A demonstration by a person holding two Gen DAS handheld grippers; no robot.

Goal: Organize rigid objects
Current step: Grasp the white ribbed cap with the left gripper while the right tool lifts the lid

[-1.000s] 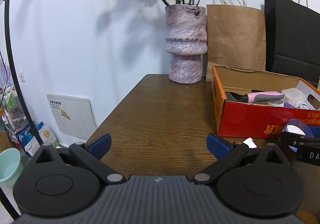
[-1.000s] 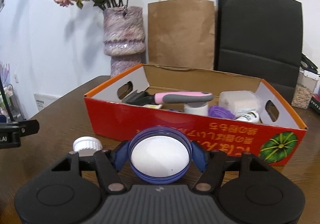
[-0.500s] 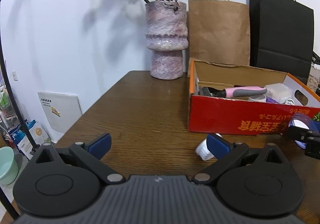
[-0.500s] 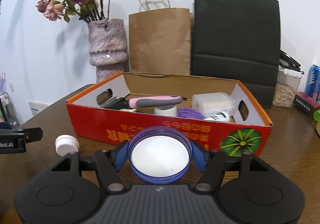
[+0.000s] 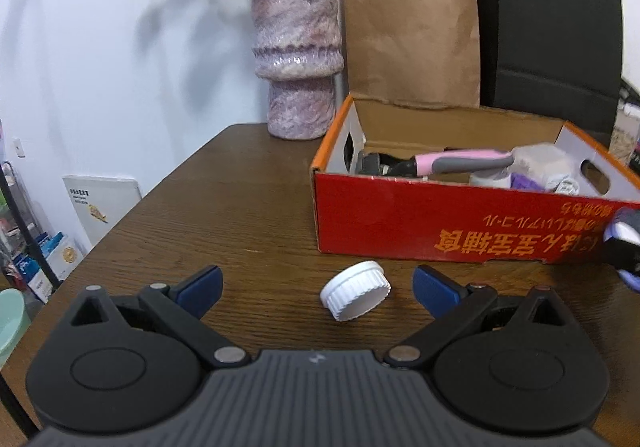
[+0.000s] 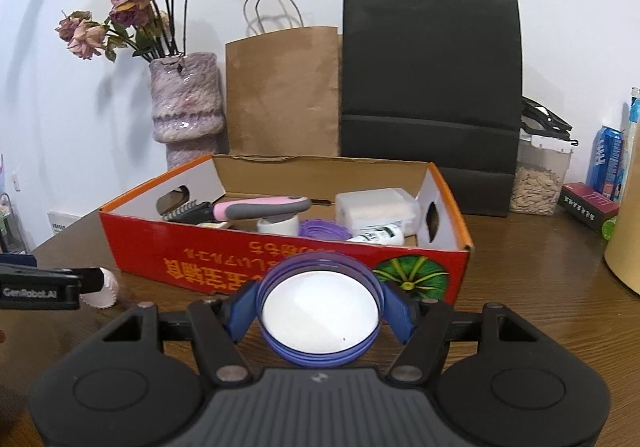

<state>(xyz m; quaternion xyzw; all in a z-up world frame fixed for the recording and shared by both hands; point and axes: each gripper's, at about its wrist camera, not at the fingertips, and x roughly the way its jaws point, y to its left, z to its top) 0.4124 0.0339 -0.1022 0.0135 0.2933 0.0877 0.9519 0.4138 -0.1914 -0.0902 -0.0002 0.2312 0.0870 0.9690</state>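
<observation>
wooden bench (image 5: 208, 215), red cardboard box (image 6: 280, 259) holding a pink-handled brush (image 6: 260, 207), right gripper (image 6: 320, 311) fingers clamped on a purple-rimmed round container (image 6: 320, 313), left gripper (image 5: 316, 283) fingers wide around a white ribbed cap (image 5: 355, 296) lying tilted on the bench

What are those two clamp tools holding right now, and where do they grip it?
The right hand-held gripper clamps a round purple jar with white contents by its opposite sides. The left hand-held gripper holds nothing; a white ribbed cap lies between its open fingers.
</observation>
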